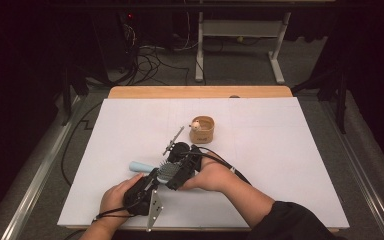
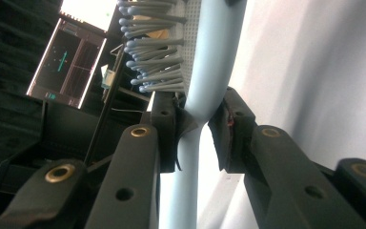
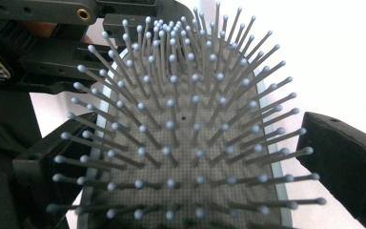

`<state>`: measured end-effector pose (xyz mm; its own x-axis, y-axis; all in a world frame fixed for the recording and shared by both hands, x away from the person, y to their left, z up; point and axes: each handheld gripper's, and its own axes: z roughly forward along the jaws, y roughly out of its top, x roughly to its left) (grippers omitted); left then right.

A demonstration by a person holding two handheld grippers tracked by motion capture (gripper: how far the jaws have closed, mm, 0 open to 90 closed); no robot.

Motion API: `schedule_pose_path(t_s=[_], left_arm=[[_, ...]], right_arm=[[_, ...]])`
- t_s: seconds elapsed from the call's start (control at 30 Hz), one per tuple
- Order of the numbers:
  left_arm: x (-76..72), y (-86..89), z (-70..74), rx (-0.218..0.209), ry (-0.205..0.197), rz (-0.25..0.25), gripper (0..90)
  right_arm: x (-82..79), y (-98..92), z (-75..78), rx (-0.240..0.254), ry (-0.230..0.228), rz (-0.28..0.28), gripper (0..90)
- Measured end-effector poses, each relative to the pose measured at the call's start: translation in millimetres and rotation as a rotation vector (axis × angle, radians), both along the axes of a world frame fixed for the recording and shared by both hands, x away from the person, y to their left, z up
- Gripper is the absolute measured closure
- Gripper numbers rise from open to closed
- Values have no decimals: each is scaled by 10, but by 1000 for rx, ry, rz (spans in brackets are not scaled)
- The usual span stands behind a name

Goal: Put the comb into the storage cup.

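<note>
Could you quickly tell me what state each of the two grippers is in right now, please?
Left gripper: shut on the neck of the light blue hairbrush.
Right gripper: open, jaws standing either side of the brush head without pressing it.

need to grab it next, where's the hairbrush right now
In the high view the hairbrush sits low and left of centre on the white table, held between both grippers, just in front of the small wooden cup.

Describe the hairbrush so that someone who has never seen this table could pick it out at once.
On the white table, look at the near edge where the two hands meet. The hairbrush lies between them, its pale blue handle clamped by the left gripper and its head between the jaws of the right gripper. Its dense grey ball-tipped bristles set it apart from the small wooden cup and the thin metal tool farther back.
</note>
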<state>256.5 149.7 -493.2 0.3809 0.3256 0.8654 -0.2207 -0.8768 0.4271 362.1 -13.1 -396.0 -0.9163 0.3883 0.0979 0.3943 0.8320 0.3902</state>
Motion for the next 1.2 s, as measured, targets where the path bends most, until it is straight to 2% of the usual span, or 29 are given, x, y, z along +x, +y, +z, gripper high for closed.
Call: schedule_pose_path(t_s=[0.3,0.33,0.7,0.93,1.2], left_arm=[[8,10,9,-9,1,8,734],[12,12,5,-20,3,6,734],[23,29,20,-15,2,30,734],[37,52,33,-32,10,45,735],[53,65,40,-46,23,58,734]], right_arm=[[-10,-14,23,-2,-6,-3,11],[-8,-18,26,-2,-9,4,7],[-42,-86,85,-21,-21,20,1],[-74,-159,108,-29,-35,24,1],[-95,-290,62,-44,-36,20,1]])
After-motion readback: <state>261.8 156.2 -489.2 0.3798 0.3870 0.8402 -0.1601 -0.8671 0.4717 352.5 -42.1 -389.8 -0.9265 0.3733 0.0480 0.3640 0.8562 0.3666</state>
